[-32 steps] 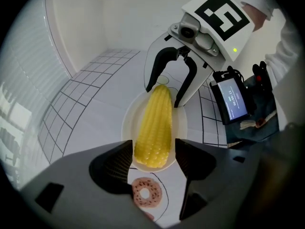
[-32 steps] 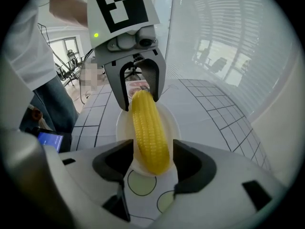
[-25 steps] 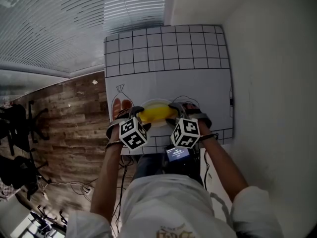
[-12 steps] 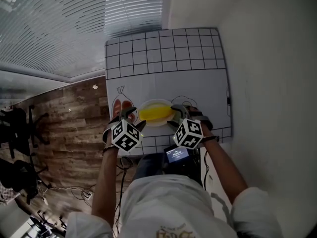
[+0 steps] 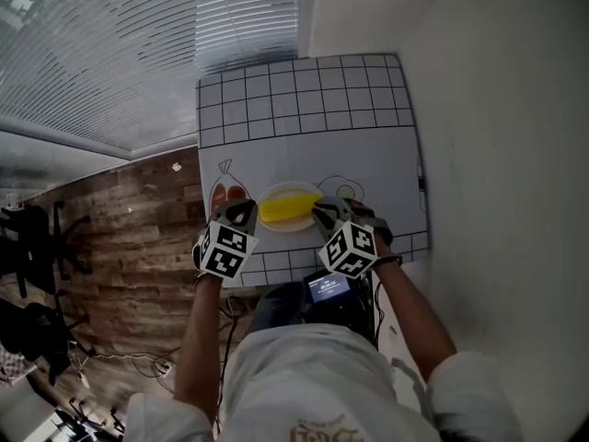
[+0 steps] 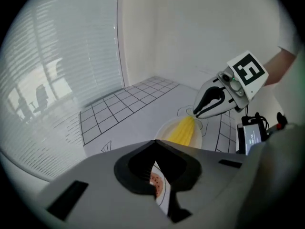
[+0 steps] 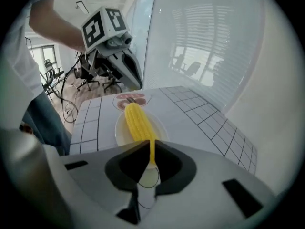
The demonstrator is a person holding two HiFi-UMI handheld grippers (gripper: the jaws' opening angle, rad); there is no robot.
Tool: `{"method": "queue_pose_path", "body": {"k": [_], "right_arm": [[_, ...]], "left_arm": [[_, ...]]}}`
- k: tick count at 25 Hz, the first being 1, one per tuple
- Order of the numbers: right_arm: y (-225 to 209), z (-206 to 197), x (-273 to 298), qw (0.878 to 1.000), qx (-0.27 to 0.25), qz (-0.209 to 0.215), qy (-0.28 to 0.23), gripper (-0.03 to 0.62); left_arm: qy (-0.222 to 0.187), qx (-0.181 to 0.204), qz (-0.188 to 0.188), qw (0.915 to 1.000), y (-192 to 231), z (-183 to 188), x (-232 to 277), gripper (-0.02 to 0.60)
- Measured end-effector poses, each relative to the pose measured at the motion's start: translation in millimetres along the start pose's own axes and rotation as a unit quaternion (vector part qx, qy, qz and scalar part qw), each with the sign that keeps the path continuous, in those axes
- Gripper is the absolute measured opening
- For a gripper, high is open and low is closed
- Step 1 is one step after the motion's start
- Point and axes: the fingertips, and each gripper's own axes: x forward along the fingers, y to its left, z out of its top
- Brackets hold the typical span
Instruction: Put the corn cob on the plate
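Observation:
The yellow corn cob (image 5: 289,206) lies lengthwise on the pale round plate (image 5: 272,193) near the table's front edge. My left gripper (image 5: 242,213) hangs just left of the plate, shut and empty, clear of the cob. On the plate's right side my right gripper (image 5: 326,212) is closing its jaws, which stand almost together with nothing between them. In the left gripper view the left gripper (image 6: 154,144) looks across the corn cob (image 6: 183,131) toward the right gripper (image 6: 197,112). From the right gripper (image 7: 151,146) the corn cob (image 7: 137,120) stretches away over the plate (image 7: 121,133).
A white mat with a black grid (image 5: 304,99) covers the table. A printed red food drawing (image 5: 225,194) lies left of the plate. A small screen device (image 5: 329,286) sits at the near edge. Wood floor (image 5: 138,228) is to the left, a white wall (image 5: 497,155) to the right.
Both grippers have let go of the corn cob, lifted and pulled back toward me. Their jaws went from wide apart to closed. The cob stays on the plate.

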Motion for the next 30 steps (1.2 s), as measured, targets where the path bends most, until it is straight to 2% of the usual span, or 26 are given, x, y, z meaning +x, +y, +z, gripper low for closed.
{"method": "queue_pose_path", "body": {"k": [2, 5, 8, 12, 15, 18, 21, 23, 25, 28, 30], "right_arm": [[-3.6, 8.0, -7.6, 0.999, 0.026, -0.010, -0.022, 0.008], [-14.2, 17.4, -23.4, 0.995, 0.079, -0.042, -0.052, 0.008], [-26.5, 25.7, -45.0, 0.984, 0.129, -0.083, -0.086, 0.008], [-42.0, 36.3, -80.2, 0.962, 0.186, -0.136, -0.146, 0.008], [-50.8, 42.7, -105.6, 0.947, 0.209, -0.166, -0.178, 0.008], [-61.4, 51.3, -132.3, 0.933, 0.219, -0.200, -0.205, 0.008], [-72.0, 65.0, -161.7, 0.913, 0.228, -0.236, -0.241, 0.008], [-75.6, 76.0, -177.6, 0.904, 0.230, -0.245, -0.266, 0.008], [-78.0, 84.1, -188.0, 0.898, 0.230, -0.247, -0.281, 0.007], [-80.7, 87.5, -189.8, 0.900, 0.219, -0.249, -0.283, 0.006], [-83.0, 85.7, -189.1, 0.899, 0.220, -0.249, -0.286, 0.006]], "left_arm": [[-0.009, 0.000, -0.003, 1.0000, -3.1, 2.5, -2.2, 0.008], [-0.035, 0.017, 0.001, 0.9992, -9.7, 9.8, -11.0, 0.008], [-0.094, -0.010, 0.015, 0.9954, -9.5, 25.2, -29.3, 0.008], [-0.184, -0.069, 0.031, 0.9800, -4.1, 50.8, -61.6, 0.008], [-0.243, -0.089, 0.048, 0.9648, 3.1, 63.7, -84.4, 0.008], [-0.291, -0.076, 0.071, 0.9512, 6.9, 88.1, -105.9, 0.008], [-0.318, -0.051, 0.088, 0.9426, 2.1, 112.1, -126.6, 0.008], [-0.335, -0.038, 0.097, 0.9366, -1.6, 124.0, -140.2, 0.008], [-0.352, -0.048, 0.088, 0.9304, -4.9, 129.6, -150.1, 0.008], [-0.376, -0.112, 0.069, 0.9172, 0.1, 131.2, -160.0, 0.008], [-0.377, -0.117, 0.070, 0.9161, 1.9, 129.1, -161.5, 0.008]]}}
